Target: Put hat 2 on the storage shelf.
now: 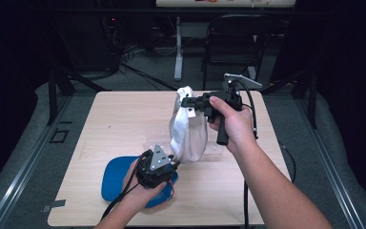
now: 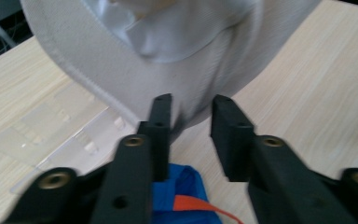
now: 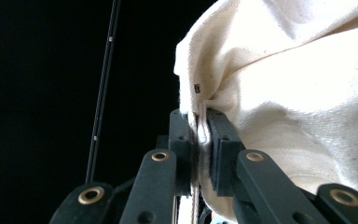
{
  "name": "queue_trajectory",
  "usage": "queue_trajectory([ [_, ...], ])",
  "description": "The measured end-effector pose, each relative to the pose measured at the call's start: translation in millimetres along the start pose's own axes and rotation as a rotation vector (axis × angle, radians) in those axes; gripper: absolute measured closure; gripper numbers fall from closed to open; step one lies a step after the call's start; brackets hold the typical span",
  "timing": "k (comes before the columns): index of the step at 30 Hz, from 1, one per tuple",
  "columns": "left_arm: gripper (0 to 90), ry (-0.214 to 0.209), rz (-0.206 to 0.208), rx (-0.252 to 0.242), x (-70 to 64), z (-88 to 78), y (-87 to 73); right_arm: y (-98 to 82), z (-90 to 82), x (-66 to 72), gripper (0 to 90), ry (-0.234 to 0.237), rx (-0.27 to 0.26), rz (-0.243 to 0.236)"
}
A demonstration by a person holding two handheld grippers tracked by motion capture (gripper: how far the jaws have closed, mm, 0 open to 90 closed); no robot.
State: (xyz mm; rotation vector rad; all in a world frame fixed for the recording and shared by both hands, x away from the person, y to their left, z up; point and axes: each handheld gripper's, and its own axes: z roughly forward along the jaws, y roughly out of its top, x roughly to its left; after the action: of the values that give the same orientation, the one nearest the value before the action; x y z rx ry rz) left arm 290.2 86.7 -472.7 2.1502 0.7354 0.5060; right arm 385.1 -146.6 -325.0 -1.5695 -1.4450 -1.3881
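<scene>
A white cloth bag (image 1: pixel 188 129) hangs upright over the middle of the table, its bottom near the wood. My right gripper (image 1: pixel 189 102) is shut on the bag's upper edge and holds it up; in the right gripper view the cream fabric (image 3: pixel 279 93) is pinched between the two black jaws. My left gripper (image 1: pixel 171 160) sits low at the bag's lower left, open, with its jaws pointing at the bag's bottom (image 2: pixel 191 88) and nothing between them. A blue cloth item (image 1: pixel 116 179) lies under the left hand, and its blue fabric with an orange strip (image 2: pixel 186 196) shows below the left jaws.
A clear plastic sheet (image 2: pixel 60 135) lies flat on the light wooden table (image 1: pixel 124 119) beside the bag. Beyond the table's far edge stand a black chair (image 1: pixel 233 43) and a white post (image 1: pixel 178 47) on a dark floor.
</scene>
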Motion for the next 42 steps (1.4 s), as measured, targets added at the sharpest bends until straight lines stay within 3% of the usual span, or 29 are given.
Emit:
queue_trajectory([
  [2, 78.3, 0.002, 0.001, 0.01, 3.3, -0.8, -0.8, -0.6, 1.7, 0.3, 82.0, 0.001, 0.006, -0.004],
  [4, 81.4, 0.015, 0.007, 0.009, 5.6, -1.7, -2.3, -1.5, 4.5, 0.4, 82.0, 0.003, 0.009, -0.007],
  [7, 84.5, 0.003, 0.002, -0.001, 12.0, -5.4, -4.4, -2.0, 7.0, 1.6, 82.0, 0.011, 0.007, -0.007],
  [12, 85.4, 0.013, -0.001, -0.008, 22.4, -10.7, -5.8, -1.1, 10.8, 3.7, 82.1, 0.022, 0.006, -0.008],
  [18, 85.4, 0.008, -0.045, -0.026, 39.3, -12.8, -12.4, 0.0, 19.2, 5.4, 82.1, 0.017, 0.014, -0.012],
  [30, 85.5, 0.03, -0.103, -0.042, 56.7, -8.7, -26.4, 4.9, 39.8, -2.4, 82.0, -0.003, 0.044, -0.016],
  [42, 85.5, -0.019, -0.154, -0.053, 78.0, -5.9, -27.5, 16.2, 50.3, -9.7, 82.0, 0.001, 0.028, 0.006],
])
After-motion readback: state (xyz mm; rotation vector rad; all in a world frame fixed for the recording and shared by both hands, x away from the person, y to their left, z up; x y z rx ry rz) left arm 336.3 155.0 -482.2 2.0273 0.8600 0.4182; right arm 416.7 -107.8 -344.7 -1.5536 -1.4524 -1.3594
